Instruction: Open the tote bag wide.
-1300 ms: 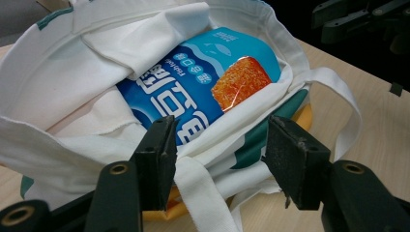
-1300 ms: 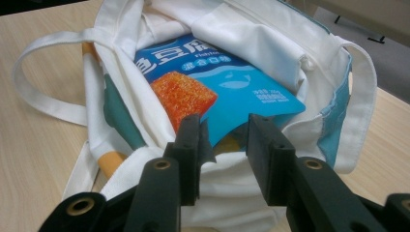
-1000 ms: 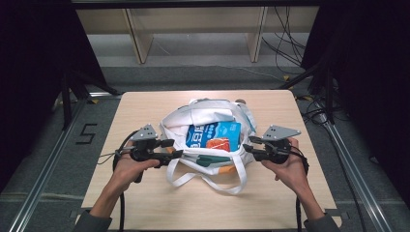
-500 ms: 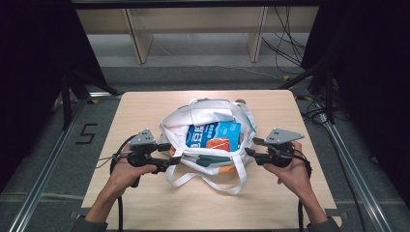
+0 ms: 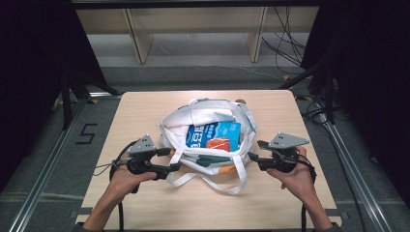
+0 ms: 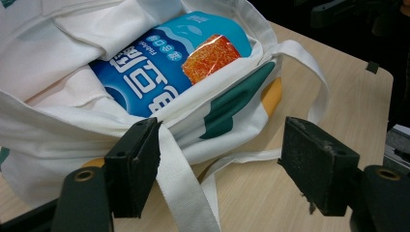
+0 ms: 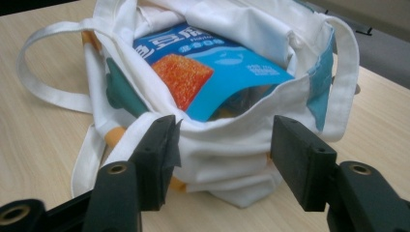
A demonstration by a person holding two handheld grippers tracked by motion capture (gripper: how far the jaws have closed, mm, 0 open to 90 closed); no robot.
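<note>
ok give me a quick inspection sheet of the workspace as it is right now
surface: light wooden table, bare around the bag
job's things: white cloth tote bag with green and orange print, lying open mid-table; blue snack packet with an orange picture inside it; white strap loop trailing toward the person
clutter: nothing seen
grippers: left gripper open, jaws at the bag's rim by a strap; right gripper open, jaws at the rim on the other side
cables: black cable trails from the left gripper; cable bundle on the floor behind
surroundings: wooden shelf legs beyond the table, metal floor rails, dark curtains at both sides
</note>
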